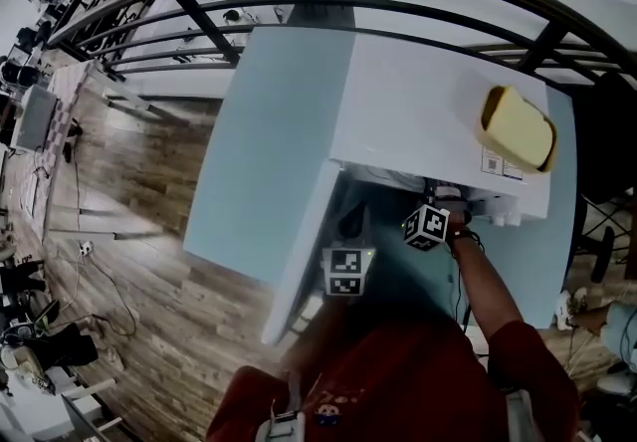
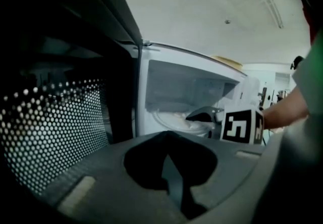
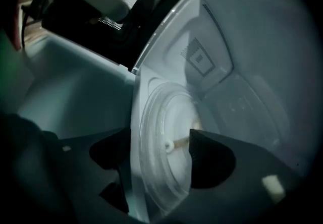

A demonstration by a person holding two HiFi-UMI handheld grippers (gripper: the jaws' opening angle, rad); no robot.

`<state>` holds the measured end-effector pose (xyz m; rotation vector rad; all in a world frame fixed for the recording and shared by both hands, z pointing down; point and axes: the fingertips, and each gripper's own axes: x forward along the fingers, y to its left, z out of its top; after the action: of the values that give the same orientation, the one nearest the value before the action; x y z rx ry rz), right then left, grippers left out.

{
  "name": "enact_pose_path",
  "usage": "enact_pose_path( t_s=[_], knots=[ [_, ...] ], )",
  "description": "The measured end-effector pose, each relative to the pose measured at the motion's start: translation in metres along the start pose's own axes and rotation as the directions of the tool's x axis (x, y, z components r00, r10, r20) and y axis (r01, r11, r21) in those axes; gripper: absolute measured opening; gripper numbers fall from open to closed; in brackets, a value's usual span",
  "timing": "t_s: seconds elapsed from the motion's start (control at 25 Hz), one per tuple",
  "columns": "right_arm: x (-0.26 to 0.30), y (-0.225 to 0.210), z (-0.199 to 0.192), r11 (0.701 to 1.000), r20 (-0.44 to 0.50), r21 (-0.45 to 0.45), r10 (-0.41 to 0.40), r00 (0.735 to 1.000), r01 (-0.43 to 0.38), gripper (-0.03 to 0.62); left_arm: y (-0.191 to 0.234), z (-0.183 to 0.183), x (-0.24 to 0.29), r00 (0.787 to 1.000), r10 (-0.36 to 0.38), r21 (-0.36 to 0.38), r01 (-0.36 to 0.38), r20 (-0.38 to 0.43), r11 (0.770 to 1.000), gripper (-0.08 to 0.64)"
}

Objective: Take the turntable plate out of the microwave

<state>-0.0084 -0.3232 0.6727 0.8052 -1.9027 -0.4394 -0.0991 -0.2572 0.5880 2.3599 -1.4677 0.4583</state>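
The white microwave (image 1: 428,111) stands with its door (image 1: 269,161) swung open to the left. Inside lies the clear glass turntable plate (image 3: 161,137), also visible in the left gripper view (image 2: 174,117). My right gripper (image 3: 156,152) reaches into the cavity, rolled onto its side. It is open, with the plate's near rim between its two jaws and a gap on both sides. In the head view only its marker cube (image 1: 426,226) shows below the microwave's top. My left gripper (image 2: 169,167) is shut beside the door's perforated screen (image 2: 50,127), with nothing visible in it.
A yellow block (image 1: 518,126) lies on the microwave's top at the right. A dark metal railing (image 1: 299,2) curves behind the microwave. Wooden floor (image 1: 139,231) lies far below on the left. The cavity's walls (image 3: 252,66) close in around the right gripper.
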Motion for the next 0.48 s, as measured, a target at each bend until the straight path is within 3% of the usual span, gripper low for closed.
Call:
enact_pose_path(
  t_s=[0.12,0.48],
  knots=[
    [-0.003,0.003,0.005,0.998,0.004,-0.06,-0.02,1.0,0.02,0.334,-0.001,-0.001,0.0,1.0,-0.001,-0.003,0.001,-0.001,1.0,-0.002],
    [-0.014,0.011,0.002,0.997,0.0,-0.073,-0.032,0.999,0.032,0.259,-0.013,-0.002,-0.003,1.0,-0.018,-0.002,0.018,-0.002,1.0,-0.002]
  ],
)
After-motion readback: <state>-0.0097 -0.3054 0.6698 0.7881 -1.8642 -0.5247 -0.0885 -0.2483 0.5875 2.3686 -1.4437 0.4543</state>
